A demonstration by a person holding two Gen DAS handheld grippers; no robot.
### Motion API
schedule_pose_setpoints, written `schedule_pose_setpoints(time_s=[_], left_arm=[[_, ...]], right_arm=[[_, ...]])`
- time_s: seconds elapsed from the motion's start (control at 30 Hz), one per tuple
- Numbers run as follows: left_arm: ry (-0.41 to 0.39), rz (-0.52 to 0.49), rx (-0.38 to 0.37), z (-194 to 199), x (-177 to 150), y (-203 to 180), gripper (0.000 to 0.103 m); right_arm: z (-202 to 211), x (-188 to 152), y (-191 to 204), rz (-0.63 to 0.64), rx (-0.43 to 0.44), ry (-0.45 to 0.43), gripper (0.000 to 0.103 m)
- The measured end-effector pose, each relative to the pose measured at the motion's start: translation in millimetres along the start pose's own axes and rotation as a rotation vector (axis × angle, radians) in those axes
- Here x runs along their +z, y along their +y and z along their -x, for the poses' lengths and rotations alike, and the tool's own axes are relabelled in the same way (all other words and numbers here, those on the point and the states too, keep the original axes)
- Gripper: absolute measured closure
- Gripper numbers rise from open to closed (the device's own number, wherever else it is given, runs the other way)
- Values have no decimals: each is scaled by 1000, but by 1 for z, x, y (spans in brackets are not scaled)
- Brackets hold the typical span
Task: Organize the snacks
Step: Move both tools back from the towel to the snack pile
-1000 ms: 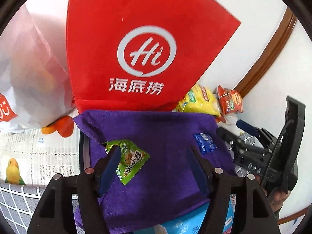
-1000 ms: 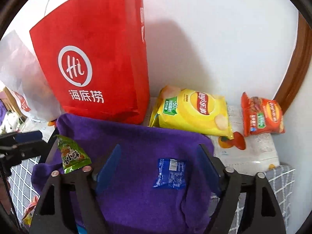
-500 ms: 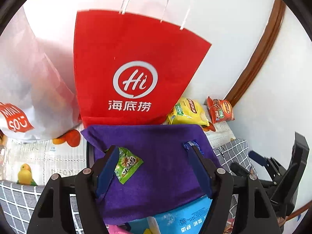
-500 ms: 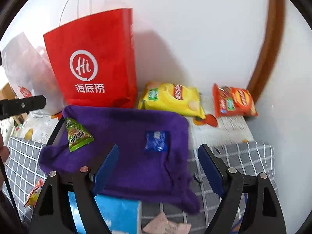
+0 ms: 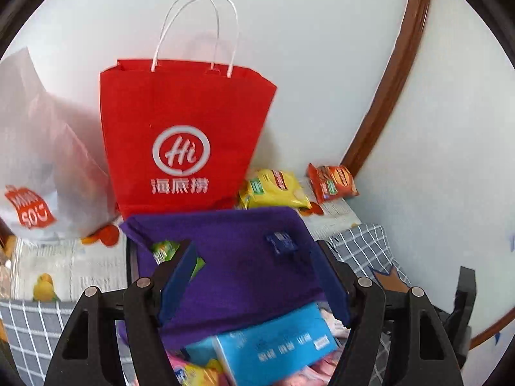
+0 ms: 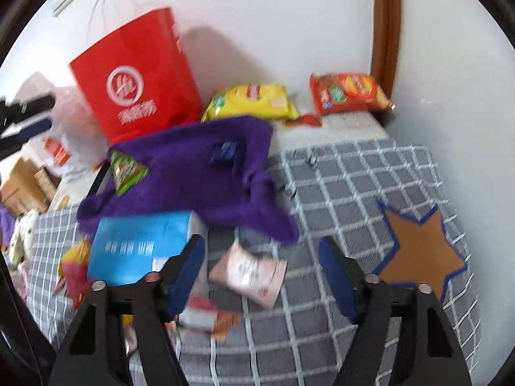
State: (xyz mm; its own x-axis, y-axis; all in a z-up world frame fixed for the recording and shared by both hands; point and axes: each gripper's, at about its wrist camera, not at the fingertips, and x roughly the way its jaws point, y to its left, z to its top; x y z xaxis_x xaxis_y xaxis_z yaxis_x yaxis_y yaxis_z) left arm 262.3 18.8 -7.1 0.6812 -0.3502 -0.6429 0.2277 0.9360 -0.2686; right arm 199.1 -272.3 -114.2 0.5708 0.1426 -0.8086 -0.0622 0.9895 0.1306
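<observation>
Both grippers have pulled back and up from the purple cloth (image 6: 193, 167), so more of the bed shows now than a moment ago. The small green snack pack (image 6: 127, 172) lies on the left part of the cloth, and the little blue snack pack (image 6: 227, 152) lies near its middle. Both look a bit blurry, so their print cannot be read. The left gripper (image 5: 254, 280) is wide open and holds nothing. The right gripper (image 6: 262, 276) is wide open too, over a pink packet (image 6: 249, 271) on the grey checked blanket (image 6: 338, 180).

A blue box (image 6: 138, 247) sticks out from under the near edge of the cloth. Behind the cloth stands a red paper bag (image 5: 180, 138) against the wall. Just beside it lie a yellow chip bag (image 6: 254, 101) and an orange chip bag (image 6: 347, 93). A white plastic bag (image 5: 38, 160) sits left of the red bag.
</observation>
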Motion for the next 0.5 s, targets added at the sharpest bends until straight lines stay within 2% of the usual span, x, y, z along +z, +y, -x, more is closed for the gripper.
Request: schedule_pose_setpoints(time_s=[0.03, 0.1, 0.17, 0.27, 0.3, 0.33, 0.5], left_arm=[[16, -13, -1, 1, -4, -3, 32], [29, -37, 25, 5, -11, -7, 32], [22, -54, 72, 13, -20, -7, 32], [20, -70, 97, 27, -37, -2, 32], [24, -73, 107, 30, -43, 0, 32], [30, -74, 122, 33, -49, 2, 32], [55, -56, 172, 49, -79, 21, 32]], right_arm=[[0, -4, 1, 6, 0, 1, 44], [-1, -13, 6, 26, 16, -3, 47], [-1, -21, 11, 34, 69, -6, 47], [-2, -31, 21, 42, 163, -4, 46], [-2, -35, 25, 47, 180, -7, 45], [-3, -37, 28, 52, 186, -11, 39], [-17, -51, 44, 65, 163, 3, 30]])
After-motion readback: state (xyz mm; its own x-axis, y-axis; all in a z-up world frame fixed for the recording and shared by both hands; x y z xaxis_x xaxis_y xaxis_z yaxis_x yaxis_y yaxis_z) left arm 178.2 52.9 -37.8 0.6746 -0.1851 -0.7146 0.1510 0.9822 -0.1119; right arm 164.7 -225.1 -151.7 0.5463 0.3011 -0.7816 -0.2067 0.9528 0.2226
